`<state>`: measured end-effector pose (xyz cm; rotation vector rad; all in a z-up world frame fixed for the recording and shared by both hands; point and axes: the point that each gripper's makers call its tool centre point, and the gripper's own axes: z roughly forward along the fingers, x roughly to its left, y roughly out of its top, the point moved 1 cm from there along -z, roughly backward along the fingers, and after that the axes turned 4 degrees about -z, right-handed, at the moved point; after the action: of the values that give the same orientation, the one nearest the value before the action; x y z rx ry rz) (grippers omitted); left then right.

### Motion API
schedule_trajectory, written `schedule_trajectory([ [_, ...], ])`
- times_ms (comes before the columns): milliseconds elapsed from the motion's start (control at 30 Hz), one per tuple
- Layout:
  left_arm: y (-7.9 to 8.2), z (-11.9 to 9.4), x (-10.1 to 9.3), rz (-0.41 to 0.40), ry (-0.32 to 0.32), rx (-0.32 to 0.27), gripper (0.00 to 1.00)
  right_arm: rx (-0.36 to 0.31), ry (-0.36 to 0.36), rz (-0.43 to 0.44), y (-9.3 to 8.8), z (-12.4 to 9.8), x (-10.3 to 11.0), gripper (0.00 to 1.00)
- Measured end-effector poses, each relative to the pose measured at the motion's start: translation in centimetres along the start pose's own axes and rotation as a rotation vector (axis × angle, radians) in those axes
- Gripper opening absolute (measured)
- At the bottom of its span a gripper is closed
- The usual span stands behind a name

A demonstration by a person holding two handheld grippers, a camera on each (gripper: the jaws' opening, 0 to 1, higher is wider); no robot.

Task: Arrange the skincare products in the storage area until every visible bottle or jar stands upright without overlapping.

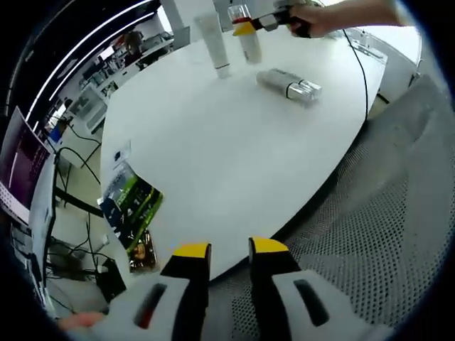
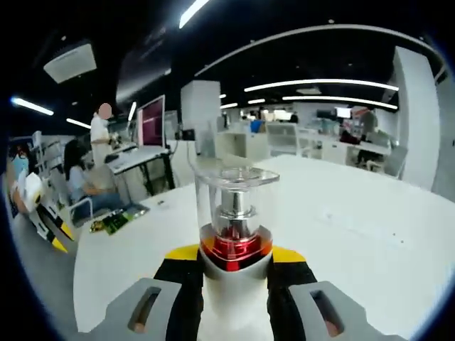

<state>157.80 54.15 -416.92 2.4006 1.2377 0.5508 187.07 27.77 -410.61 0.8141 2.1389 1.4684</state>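
The step in hand is the placing of one bottle. In the right gripper view the right gripper (image 2: 234, 273) is clenched around a pump bottle (image 2: 234, 234) with a red collar and a clear cap, the yellow-tipped jaws pressing its pale body from both sides. The bottle stands upright between them, above the white table (image 2: 355, 227).

In the left gripper view the same bottle (image 1: 247, 32) shows at the far side of the table (image 1: 213, 163), held by the other gripper (image 1: 274, 20) with a person's hand (image 1: 313, 18) behind it. Whether its base already touches the tabletop cannot be told from here. Just beside it stands a white tube (image 1: 213, 42), upright on its cap end. Near them a silver-capped bottle (image 1: 288, 84) lies on its side, apart from the other two.

The left gripper (image 1: 229, 257) hangs back at the near edge of the table with its jaws apart and nothing between them (a green packet (image 1: 128, 202) lies off to one side).

By my judgement the task is partly done: one product stands, one is being set, one is down. The next move calls for lowering the pump bottle squarely so it stands clear of the tube, letting go without tipping it, then raising the lying bottle.
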Motion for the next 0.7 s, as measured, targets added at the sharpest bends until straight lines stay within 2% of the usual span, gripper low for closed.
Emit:
schedule_trajectory([
  [467, -0.1, 0.0, 0.0, 0.005, 0.001, 0.004, 0.13, -0.014, -0.001, -0.061, -1.5, 1.6, -0.6, 0.30],
  [700, -0.3, 0.1, 0.0, 0.010, -0.001, 0.015, 0.12, -0.064, -0.015, -0.082, -1.3, 1.5, -0.8, 0.30],
])
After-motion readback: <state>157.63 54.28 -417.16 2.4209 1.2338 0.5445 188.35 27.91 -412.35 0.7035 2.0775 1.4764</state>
